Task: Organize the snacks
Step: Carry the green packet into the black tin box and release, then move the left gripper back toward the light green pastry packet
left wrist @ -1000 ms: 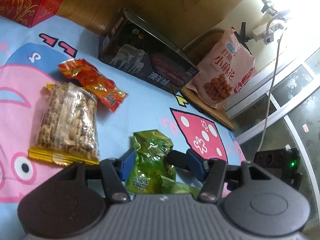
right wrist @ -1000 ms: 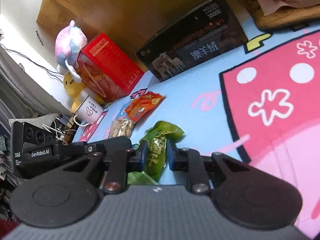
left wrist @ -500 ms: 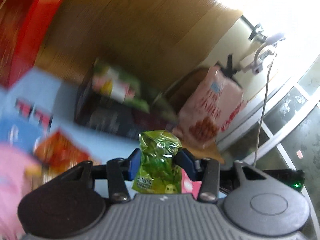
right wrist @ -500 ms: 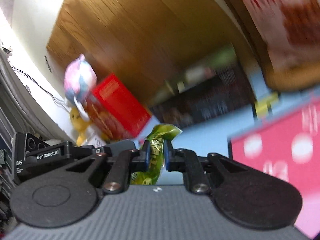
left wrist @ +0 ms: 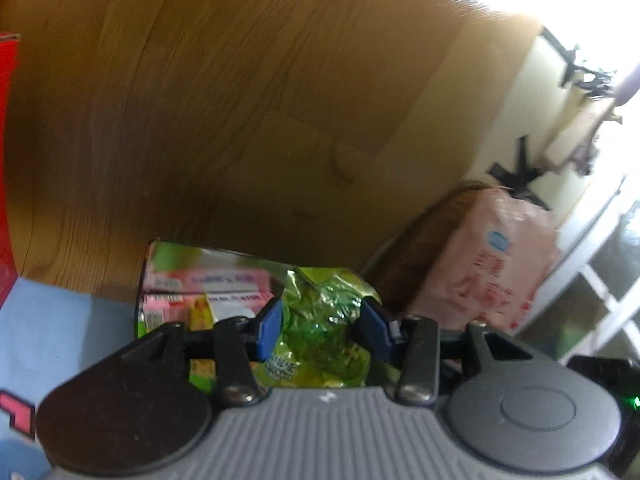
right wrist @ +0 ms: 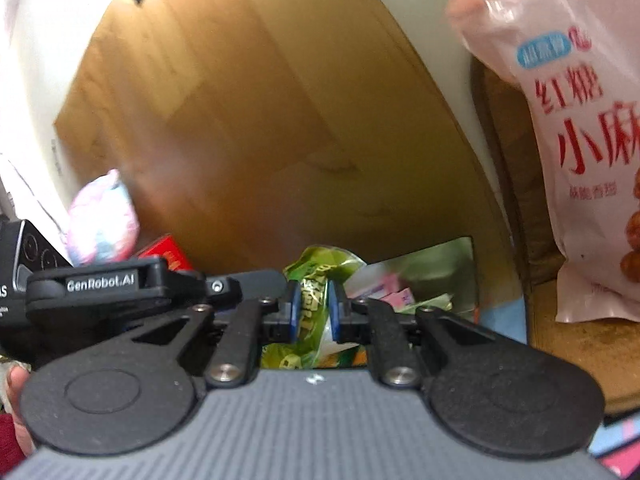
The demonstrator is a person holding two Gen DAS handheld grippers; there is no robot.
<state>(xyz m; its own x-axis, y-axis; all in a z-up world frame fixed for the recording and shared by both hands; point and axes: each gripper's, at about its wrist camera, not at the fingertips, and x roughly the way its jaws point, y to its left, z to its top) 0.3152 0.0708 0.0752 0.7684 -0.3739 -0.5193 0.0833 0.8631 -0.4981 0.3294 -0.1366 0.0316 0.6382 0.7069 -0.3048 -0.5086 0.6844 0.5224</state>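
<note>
my left gripper (left wrist: pixel 322 326) is clamped on one green snack packet (left wrist: pixel 320 320); my right gripper (right wrist: pixel 314 312) pinches a second green packet (right wrist: pixel 312 300). both packets hang above the open box (left wrist: pixel 200 280), which already holds pink packs, too blurred to count. neither is placed yet, so i judge the sorting midway. one large pink bag (right wrist: pixel 572 152) stands beside the box.
</note>
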